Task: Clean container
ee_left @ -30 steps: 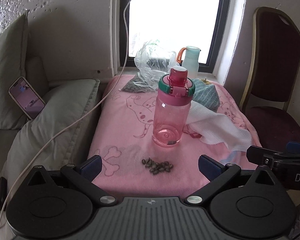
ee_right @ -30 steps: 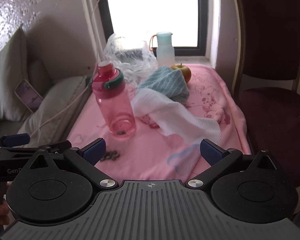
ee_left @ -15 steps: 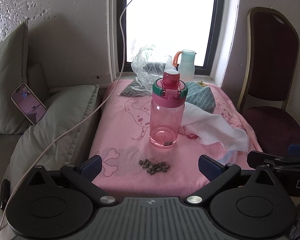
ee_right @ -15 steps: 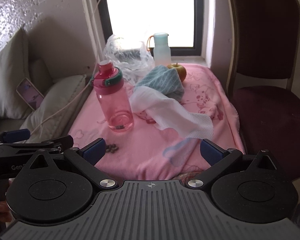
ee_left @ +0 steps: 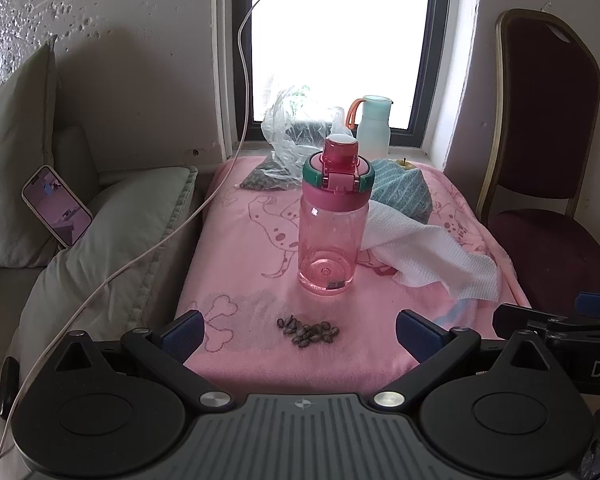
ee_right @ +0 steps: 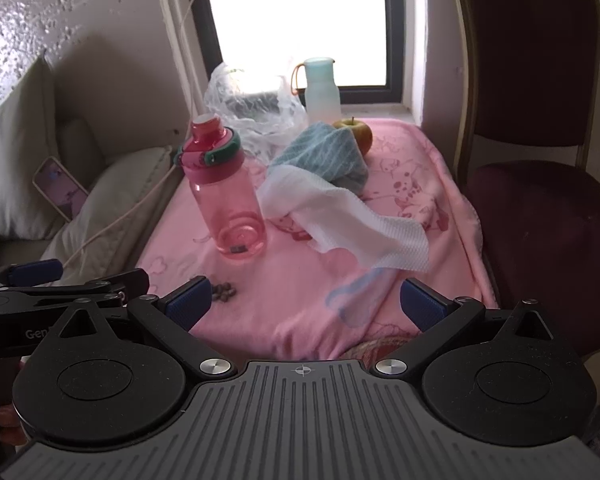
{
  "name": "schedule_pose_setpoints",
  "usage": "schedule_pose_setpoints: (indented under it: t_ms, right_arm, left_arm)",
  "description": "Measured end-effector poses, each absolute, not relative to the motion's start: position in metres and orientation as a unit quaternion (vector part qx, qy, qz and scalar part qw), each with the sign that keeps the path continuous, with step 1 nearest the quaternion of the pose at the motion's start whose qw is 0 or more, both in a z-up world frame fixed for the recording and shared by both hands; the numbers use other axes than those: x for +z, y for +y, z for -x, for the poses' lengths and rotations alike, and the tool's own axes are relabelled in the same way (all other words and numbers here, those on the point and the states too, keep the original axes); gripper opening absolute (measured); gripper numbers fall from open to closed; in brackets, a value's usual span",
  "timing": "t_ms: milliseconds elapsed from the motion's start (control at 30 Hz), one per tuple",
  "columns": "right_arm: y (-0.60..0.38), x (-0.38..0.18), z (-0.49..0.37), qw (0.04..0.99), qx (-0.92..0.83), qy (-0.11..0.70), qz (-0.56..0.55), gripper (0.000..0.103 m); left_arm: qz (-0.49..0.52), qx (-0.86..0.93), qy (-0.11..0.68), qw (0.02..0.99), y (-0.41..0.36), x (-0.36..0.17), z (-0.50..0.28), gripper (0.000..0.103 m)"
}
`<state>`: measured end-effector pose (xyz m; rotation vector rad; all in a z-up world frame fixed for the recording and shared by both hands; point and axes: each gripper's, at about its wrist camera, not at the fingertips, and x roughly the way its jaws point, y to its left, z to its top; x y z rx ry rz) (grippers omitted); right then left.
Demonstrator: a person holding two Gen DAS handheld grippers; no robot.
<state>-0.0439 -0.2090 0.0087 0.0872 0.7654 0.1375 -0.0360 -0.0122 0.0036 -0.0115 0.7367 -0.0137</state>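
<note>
Both the left gripper [ee_left: 298, 330] and right gripper [ee_right: 306, 302] gape wide, holding nothing, near the pink blanket's [ee_left: 252, 248] front edge. Beyond a small heap of seeds [ee_left: 308, 330], the pink bottle [ee_left: 332, 216] stands upright mid-blanket, lid closed, touching a white cloth [ee_left: 428, 256].

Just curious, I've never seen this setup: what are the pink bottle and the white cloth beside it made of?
The bottle looks like clear, glossy pink plastic: its base shows through the wall. Its lid seems opaque plastic with a green ring. The cloth looks like a soft, matte, dimpled wipe, paper or fabric.
</note>
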Motion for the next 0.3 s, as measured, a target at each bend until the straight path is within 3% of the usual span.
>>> schedule_pose_setpoints:
  t_ms: [300]
  right_arm:
    - [-0.2101,0.0058,0.0418,0.923,0.067,0.376,-0.048,0.103]
  left_arm:
    - [0.000,-0.006,0.356,0.934,-0.0163,0.0035,0.0358,0.101]
